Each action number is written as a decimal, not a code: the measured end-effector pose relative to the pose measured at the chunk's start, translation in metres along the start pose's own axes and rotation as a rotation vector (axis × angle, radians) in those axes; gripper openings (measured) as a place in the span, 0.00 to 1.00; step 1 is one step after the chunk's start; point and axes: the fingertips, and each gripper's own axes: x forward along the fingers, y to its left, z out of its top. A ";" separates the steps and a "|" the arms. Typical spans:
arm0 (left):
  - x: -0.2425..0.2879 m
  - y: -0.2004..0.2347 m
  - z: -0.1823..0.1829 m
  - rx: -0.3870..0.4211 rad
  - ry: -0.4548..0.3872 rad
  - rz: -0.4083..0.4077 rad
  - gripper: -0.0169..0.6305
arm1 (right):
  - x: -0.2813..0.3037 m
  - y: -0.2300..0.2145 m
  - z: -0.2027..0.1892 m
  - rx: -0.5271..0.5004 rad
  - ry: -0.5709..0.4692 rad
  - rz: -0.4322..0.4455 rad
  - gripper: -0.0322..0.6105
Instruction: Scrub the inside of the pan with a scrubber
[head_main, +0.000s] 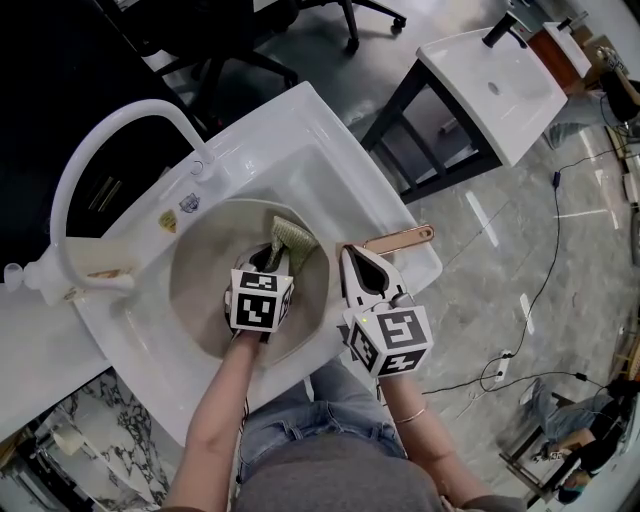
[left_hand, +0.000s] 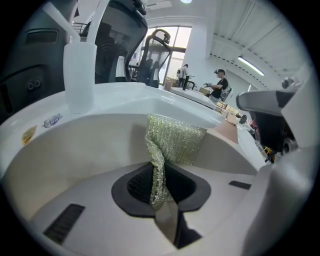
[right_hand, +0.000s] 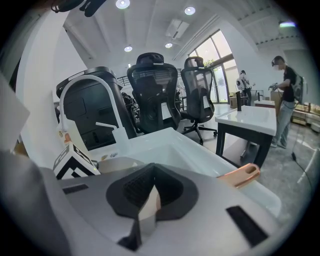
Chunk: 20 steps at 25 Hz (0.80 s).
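A beige pan (head_main: 198, 280) lies in the white sink (head_main: 300, 135), its copper handle (head_main: 402, 238) sticking out over the sink's right edge. My left gripper (head_main: 272, 256) reaches down into the pan and is shut on a glittery green scrubber (head_main: 293, 238). In the left gripper view the scrubber (left_hand: 175, 139) hangs from the left gripper (left_hand: 159, 192) against the pan's far wall (left_hand: 75, 145). My right gripper (head_main: 358, 264) is at the pan's right rim beside the handle. In the right gripper view the right gripper (right_hand: 152, 194) is shut on a thin pale edge, the pan's rim; the handle (right_hand: 241, 176) shows to the right.
A white arched faucet (head_main: 95, 155) curves over the sink's left side, with a white bottle (head_main: 22, 280) beside it. A second white basin on a black stand (head_main: 500, 80) is at the upper right. Office chairs (right_hand: 155, 95) stand behind. Cables (head_main: 540, 290) cross the floor.
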 end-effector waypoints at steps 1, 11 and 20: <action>0.001 0.004 0.001 -0.007 -0.002 0.012 0.13 | 0.001 0.001 0.000 0.000 0.001 0.002 0.07; -0.002 0.056 0.017 -0.086 -0.046 0.176 0.13 | 0.001 0.007 0.001 -0.006 0.007 0.021 0.07; -0.026 0.107 0.010 -0.174 -0.046 0.371 0.13 | -0.001 0.019 0.005 -0.019 0.006 0.045 0.07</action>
